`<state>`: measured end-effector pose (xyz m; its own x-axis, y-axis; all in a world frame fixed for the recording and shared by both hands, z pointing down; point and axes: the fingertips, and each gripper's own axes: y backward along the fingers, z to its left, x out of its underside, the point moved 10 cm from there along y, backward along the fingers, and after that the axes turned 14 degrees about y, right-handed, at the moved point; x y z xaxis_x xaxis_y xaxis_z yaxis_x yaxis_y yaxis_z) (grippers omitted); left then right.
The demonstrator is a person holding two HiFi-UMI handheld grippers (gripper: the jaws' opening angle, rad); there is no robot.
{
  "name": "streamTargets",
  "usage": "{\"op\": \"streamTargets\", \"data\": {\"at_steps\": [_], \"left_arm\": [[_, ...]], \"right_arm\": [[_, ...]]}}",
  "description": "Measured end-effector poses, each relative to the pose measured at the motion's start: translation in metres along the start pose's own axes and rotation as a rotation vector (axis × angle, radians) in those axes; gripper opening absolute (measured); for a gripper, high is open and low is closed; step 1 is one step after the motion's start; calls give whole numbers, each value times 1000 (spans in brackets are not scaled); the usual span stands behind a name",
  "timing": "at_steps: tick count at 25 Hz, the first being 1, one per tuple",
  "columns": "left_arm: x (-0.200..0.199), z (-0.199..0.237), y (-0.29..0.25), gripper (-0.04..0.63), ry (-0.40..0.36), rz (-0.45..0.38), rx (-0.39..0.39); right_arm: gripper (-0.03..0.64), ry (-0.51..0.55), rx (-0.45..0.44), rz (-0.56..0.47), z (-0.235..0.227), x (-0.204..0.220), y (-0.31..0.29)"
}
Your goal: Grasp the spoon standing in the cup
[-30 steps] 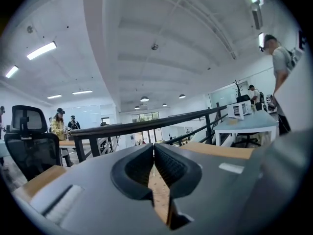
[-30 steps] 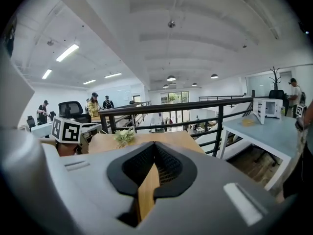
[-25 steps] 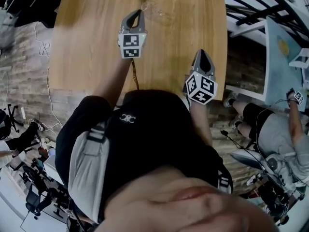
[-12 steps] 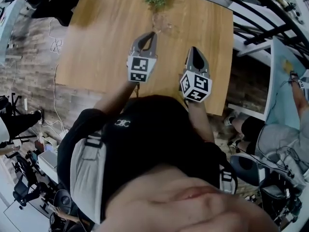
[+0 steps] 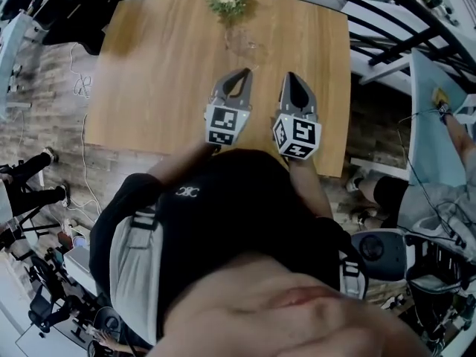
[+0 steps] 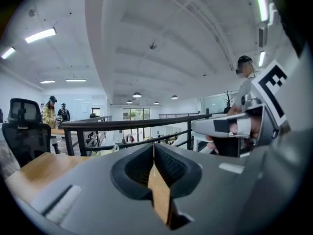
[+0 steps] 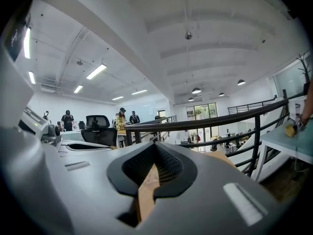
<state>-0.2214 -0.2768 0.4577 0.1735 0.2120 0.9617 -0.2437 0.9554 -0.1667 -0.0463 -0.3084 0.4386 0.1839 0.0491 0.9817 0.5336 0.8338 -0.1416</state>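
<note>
Over the near half of the wooden worktop (image 5: pixel 149 65), the left gripper (image 5: pixel 243 74) and the right gripper (image 5: pixel 291 76) are held side by side, both pointing toward the far edge. Each gripper view looks along jaws that meet at their tips with nothing between them, only a sliver of wood grain showing through the slit, so both are closed and empty. The only thing on the worktop that can be made out is a clear glass vase (image 5: pixel 242 44) of flowers (image 5: pixel 227 0) near the far edge. No cup or spoon shows in any view, so where they stand cannot be told. This reads as the very start of the reach, before any approach. The next move would call for finding the cup, parting one gripper's jaws and bringing them to either side of the spoon's handle.
</note>
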Motion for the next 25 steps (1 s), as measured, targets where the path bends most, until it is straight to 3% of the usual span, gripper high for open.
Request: {"op": "streamTargets", "data": {"at_steps": [25], "left_arm": [[7,-5,-9,15,5,45,21]], "right_arm": [[-2,-26,1,23,-7,8,3]]}}
